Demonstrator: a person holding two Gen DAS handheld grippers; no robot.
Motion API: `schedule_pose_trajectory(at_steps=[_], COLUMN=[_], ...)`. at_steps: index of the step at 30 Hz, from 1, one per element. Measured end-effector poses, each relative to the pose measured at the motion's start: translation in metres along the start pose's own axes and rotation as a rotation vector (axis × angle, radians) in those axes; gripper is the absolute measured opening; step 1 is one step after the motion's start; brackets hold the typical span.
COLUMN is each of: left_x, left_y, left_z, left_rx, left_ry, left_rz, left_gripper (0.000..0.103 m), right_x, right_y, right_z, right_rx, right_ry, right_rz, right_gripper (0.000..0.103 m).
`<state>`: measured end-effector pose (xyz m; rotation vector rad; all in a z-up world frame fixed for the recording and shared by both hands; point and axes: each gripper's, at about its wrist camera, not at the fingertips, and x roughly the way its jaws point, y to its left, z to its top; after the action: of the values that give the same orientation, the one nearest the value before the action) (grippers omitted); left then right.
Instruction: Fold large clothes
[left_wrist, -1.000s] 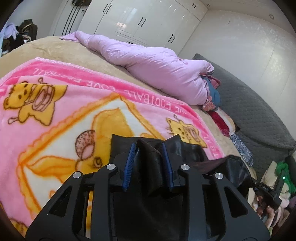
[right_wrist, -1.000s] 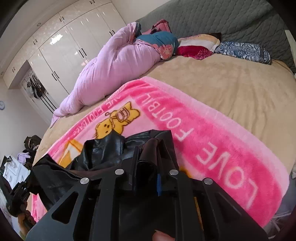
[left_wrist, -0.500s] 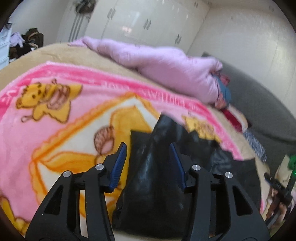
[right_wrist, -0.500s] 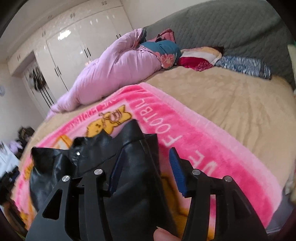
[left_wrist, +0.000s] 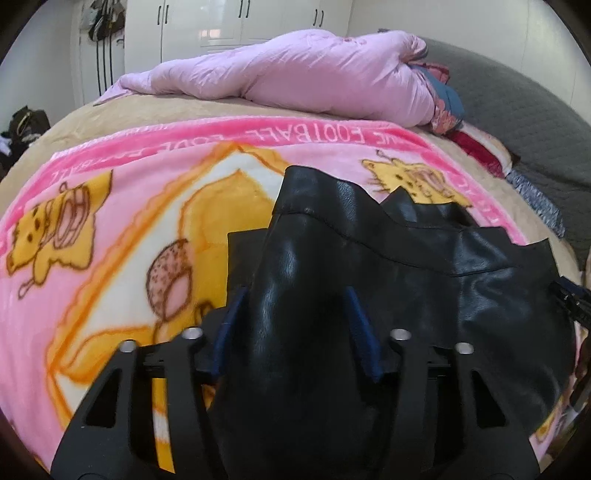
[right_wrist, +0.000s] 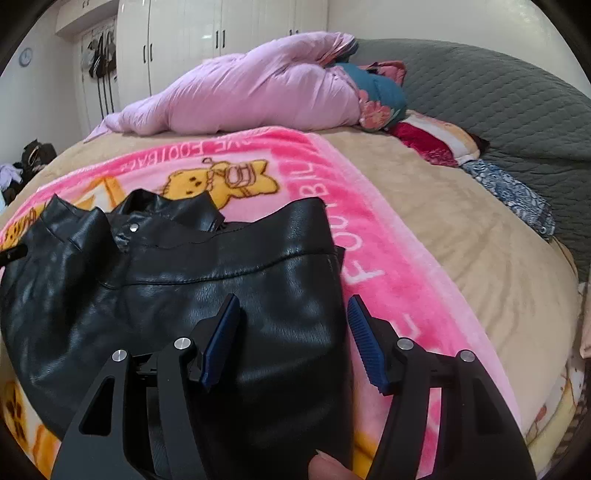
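A black leather jacket lies on a pink cartoon blanket spread over a bed with a tan cover. In the left wrist view, the left tongs have just been opening and then eased in slightly; their blue pads stand on either side of a raised fold of the jacket, which fills the gap, and whether the pads press on it cannot be told. At the right edge of that view the tip of the other tool shows beside the jacket. In the right wrist view, the right tongs have just been opening and are spread wide: the left pad lies over the jacket's right side, the right pad is over the pink blanket just past the jacket's edge, neither squeezing it. A fingertip shows at the bottom edge. Behind, a lilac quilt is bunched along the far side of the bed, with pillows and a grey headboard to its right and white wardrobes beyond.
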<state>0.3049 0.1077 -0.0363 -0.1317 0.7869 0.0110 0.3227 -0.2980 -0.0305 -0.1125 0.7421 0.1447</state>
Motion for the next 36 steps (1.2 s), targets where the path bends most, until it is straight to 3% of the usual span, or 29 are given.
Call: schedule_pose_trajectory(at_steps=[2,3,6,7,8,11,14,20,24,30,36], left_x=[0.002,0.001,-0.012,-0.018,-0.026,-0.048,-0.06,-0.038,-0.02,-0.013,0.009], left_y=[-0.001,0.0,0.003,0.004,0.005,0.002,-0.001,0.011,0.01,0.009,0.013], left_z=[0.0,-0.001,-0.004,-0.004,-0.004,0.001,0.007,0.023,0.024,0.026,0.021], left_rx=[-0.002,-0.005,-0.026,-0.034,-0.04,-0.046,-0.052,-0.113,-0.104,-0.096,-0.111], left_ry=[-0.007,-0.021,-0.079,-0.101,-0.124,-0.194,-0.252,-0.216,-0.179,-0.19,-0.134], left_rz=[0.001,0.004,-0.009,-0.015,-0.025,-0.049,-0.052,-0.052,-0.025,0.003,0.05], left_gripper=[0.027,0.019,0.009,0.008,0.008,0.008,0.007,0.007,0.007,0.009,0.011], right_x=[0.011,0.013,0.016,0.014,0.011,-0.003,-0.018,-0.034,-0.016,0.009,0.028], right_y=[-0.003,-0.003,-0.005,-0.007,-0.009,-0.022,-0.037,-0.042,-0.044,-0.047,-0.045], right_z=[0.001,0.0,0.001,0.002,0.003,0.007,0.012,0.034,0.038,0.039,0.034], right_rx=[0.017,0.025,0.051,0.063,0.076,0.159,0.277,0.319,0.33,0.369,0.375], right_ry=[0.016,0.018,0.015,0.005,-0.005,-0.052,-0.118,-0.215,-0.186,-0.132,-0.078], right_rz=[0.009,0.012,0.026,0.03,0.034,0.061,0.156,0.166,0.15,0.152,0.107], right_gripper=[0.059,0.053,0.019,0.01,0.008,0.007,0.006,0.006,0.006,0.006,0.007])
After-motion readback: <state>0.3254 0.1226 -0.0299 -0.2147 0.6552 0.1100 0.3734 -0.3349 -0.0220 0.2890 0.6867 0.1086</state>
